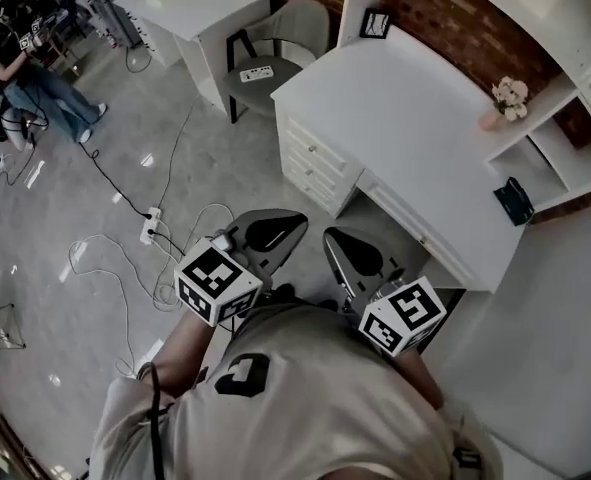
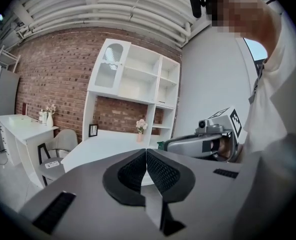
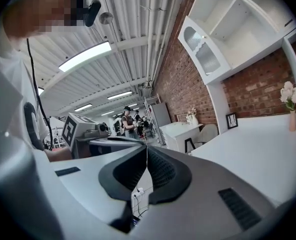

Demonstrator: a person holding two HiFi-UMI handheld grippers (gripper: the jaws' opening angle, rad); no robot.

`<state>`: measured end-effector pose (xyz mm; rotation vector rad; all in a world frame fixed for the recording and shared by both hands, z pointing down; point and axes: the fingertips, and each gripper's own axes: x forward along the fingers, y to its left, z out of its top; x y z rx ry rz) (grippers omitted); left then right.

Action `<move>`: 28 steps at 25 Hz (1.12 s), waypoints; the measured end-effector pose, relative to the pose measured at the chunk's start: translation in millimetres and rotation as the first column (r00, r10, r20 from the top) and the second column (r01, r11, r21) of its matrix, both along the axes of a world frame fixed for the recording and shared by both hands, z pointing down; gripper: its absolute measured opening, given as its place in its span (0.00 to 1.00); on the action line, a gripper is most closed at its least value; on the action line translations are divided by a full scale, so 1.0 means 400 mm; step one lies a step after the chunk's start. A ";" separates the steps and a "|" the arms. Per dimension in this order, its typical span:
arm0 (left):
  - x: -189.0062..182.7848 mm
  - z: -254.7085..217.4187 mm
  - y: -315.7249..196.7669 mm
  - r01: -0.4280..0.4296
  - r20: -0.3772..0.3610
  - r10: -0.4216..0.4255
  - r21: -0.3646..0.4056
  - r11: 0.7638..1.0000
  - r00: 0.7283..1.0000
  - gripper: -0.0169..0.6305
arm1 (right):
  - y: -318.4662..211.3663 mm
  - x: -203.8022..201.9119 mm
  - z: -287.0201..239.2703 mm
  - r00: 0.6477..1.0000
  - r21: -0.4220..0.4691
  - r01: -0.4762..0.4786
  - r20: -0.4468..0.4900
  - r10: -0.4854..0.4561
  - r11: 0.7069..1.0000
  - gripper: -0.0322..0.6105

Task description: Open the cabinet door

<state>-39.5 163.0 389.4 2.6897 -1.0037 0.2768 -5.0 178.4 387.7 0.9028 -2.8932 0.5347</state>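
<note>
The cabinet door (image 2: pixel 110 66) is a white, glass-fronted door with an arched pane at the upper left of the white hutch, and it stands shut. It shows again in the right gripper view, high on the brick wall (image 3: pixel 202 48). My left gripper (image 2: pixel 146 151) is shut with nothing between its dark pads. Level and well short of the hutch, my right gripper (image 3: pixel 146 148) is also shut and empty. In the head view both grippers, left (image 1: pixel 297 220) and right (image 1: pixel 328 234), are held close to my chest, side by side, in front of the white desk (image 1: pixel 395 118).
The desk has drawers (image 1: pixel 315 163), a pink flower vase (image 1: pixel 505 98) and a small picture frame (image 1: pixel 375 23). A chair (image 1: pixel 275 53) and a second white desk (image 1: pixel 190 8) stand at the left. Cables and a power strip (image 1: pixel 150 226) lie on the floor. A person (image 1: pixel 25 68) stands far left.
</note>
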 end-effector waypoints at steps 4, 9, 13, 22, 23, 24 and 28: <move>0.031 -0.016 -0.027 -0.052 0.024 0.052 0.025 0.998 0.998 0.05 | -0.016 0.061 -0.010 0.997 0.009 -0.079 0.007 0.079 0.997 0.09; 0.053 -0.026 -0.059 -0.046 0.032 0.045 0.035 0.998 0.998 0.05 | -0.008 0.147 -0.012 0.990 0.008 -0.138 -0.015 0.138 0.990 0.09; 0.105 -0.039 -0.074 -0.054 0.014 0.054 0.050 0.997 0.998 0.05 | -0.014 0.195 -0.017 0.987 0.020 -0.162 -0.016 0.163 0.987 0.09; 0.230 -0.050 -0.027 -0.168 -0.006 0.169 0.052 0.984 0.986 0.05 | -0.021 0.265 -0.028 0.987 0.050 -0.161 0.005 0.161 0.986 0.09; 0.240 -0.049 -0.023 -0.169 -0.002 0.169 0.055 0.984 0.986 0.05 | -0.023 0.276 -0.024 0.986 0.050 -0.169 0.006 0.169 0.984 0.09; 0.249 -0.045 -0.022 -0.161 0.007 0.161 0.059 0.985 0.987 0.05 | -0.021 0.285 -0.020 0.986 0.048 -0.169 0.009 0.169 0.984 0.09; 0.280 -0.014 -0.013 -0.134 0.028 0.133 0.047 0.990 0.991 0.05 | 0.001 0.310 0.006 0.988 0.038 -0.155 0.006 0.155 0.987 0.09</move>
